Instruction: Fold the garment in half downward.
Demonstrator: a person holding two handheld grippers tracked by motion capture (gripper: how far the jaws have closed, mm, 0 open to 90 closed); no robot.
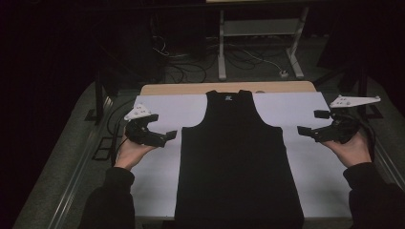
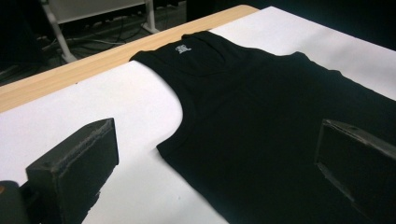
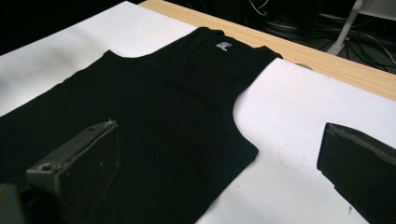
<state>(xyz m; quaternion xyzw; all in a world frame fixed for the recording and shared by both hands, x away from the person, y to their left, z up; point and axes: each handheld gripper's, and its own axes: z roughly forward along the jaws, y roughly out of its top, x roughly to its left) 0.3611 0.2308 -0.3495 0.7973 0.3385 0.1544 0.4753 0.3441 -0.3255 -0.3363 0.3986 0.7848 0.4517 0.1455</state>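
Note:
A black tank top [image 1: 239,157] lies flat on a white sheet [image 1: 165,107], neck at the far end, hem over the near edge. A small pale label [image 2: 181,48] sits inside its neck. My left gripper [image 1: 162,127] hovers open over the sheet just left of the left armhole, nothing between its jaws. In the left gripper view the tank top [image 2: 261,93] spreads ahead of the left gripper [image 2: 215,161]. My right gripper [image 1: 313,122] hovers open beside the right armhole, also holding nothing. The right gripper view shows the tank top [image 3: 154,93] beyond the right gripper [image 3: 217,163].
The wooden table [image 1: 191,88] shows as a strip beyond the sheet's far edge. Behind it stands a white metal frame [image 1: 222,47] with cables [image 1: 191,64] on the dark floor. Bare sheet lies on both sides of the garment.

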